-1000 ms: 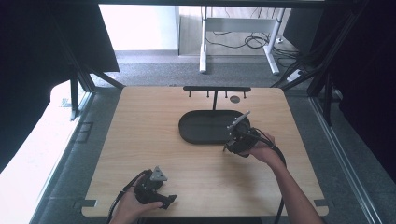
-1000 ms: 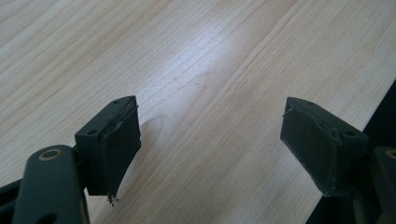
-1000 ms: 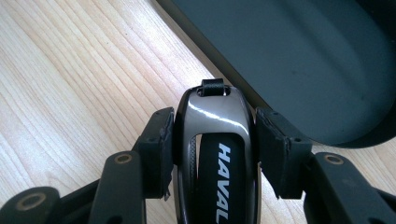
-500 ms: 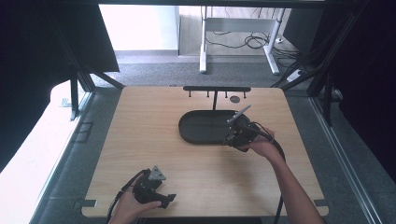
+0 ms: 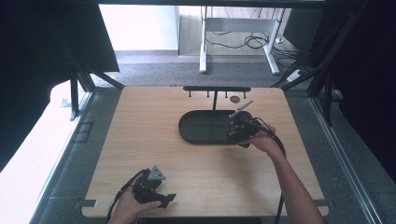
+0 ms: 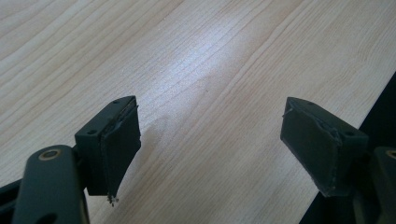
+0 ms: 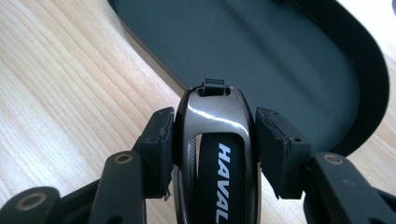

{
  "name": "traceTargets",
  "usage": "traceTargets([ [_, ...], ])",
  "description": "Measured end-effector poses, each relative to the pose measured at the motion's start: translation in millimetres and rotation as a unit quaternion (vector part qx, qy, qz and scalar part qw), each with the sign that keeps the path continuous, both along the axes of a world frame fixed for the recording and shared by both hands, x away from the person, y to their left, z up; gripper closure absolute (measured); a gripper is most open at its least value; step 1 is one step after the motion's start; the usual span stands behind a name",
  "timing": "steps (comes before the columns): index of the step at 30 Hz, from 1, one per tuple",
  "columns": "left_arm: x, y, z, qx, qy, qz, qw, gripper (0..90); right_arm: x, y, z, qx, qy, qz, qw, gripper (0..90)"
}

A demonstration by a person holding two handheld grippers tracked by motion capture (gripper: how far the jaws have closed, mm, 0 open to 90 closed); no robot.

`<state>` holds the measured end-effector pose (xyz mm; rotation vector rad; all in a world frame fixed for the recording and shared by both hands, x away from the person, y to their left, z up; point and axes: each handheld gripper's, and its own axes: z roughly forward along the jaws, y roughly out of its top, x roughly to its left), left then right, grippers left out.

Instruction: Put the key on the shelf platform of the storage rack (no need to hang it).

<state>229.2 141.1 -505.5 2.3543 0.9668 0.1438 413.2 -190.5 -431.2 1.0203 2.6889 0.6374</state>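
Clamping a glossy HAVAL key fob (image 7: 217,154), right tool (image 7: 215,140) hangs at the black tray (image 7: 299,56) near rim, probably just short; left tool (image 6: 217,154) released, idle at table front edge.

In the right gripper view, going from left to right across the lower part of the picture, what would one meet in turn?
Bare wooden table → the right gripper's left pad → the glossy HAVAL key fob clamped between the pads → its right pad → the black oval tray's rim.
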Motion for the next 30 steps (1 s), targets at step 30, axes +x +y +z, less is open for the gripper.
traceTargets([
  [30, -0.4, 1.1, 2.5, -0.013, 0.003, -0.003, 0.9999, 20.3, 38.6, 28.6, -17.7, 0.000, 0.011, -0.003, 0.9999, 50.1],
])
